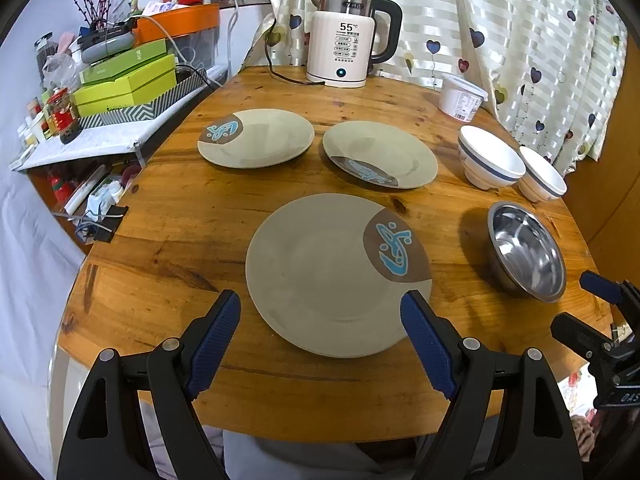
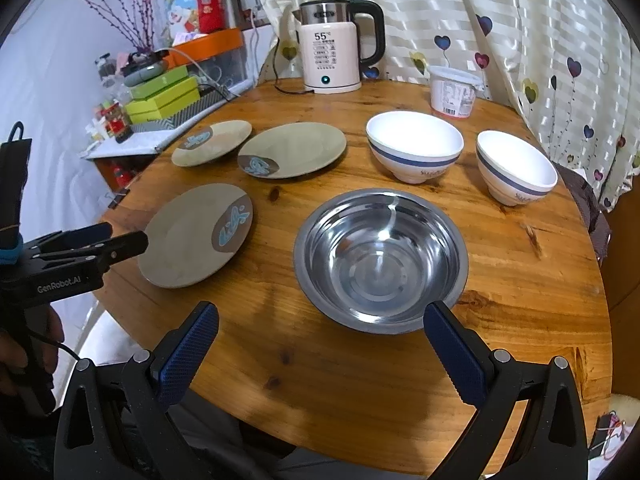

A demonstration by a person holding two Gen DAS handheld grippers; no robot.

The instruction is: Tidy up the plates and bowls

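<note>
round wooden table (image 1: 168, 248), nothing stacked yet. three plates lie flat and apart on the left half: near plate (image 1: 332, 276), far left plate (image 1: 256, 138), far right plate (image 1: 380, 154). three bowls sit upright on the right half: steel bowl (image 2: 380, 264) nearest, two white bowls behind it, left one (image 2: 414, 146) and right one (image 2: 516, 168), close together but whether touching cannot be told. left gripper (image 1: 320, 312) tilts down at the near plate, which lies straight ahead of it and just beyond the tips; right pad overlaps the plate's near rim in the left wrist view, but contact is unclear, likely hovering above. jaws spread wide, holding nothing. right gripper (image 2: 320, 320) likewise aims down at the steel bowl, dead ahead, the bowl's near rim sitting between the two pads in view; jaws fully wide, empty, not pressing on anything seen. plates and bowls are round, so no long axis to line up with; rim approach matters instead. judgement: left hand is nearer the plates, right nearer the bowls, so a split of work by side seems natural. kettle (image 1: 346, 36) and tub (image 1: 462, 96) stand at the far edge, out of the way.
</note>
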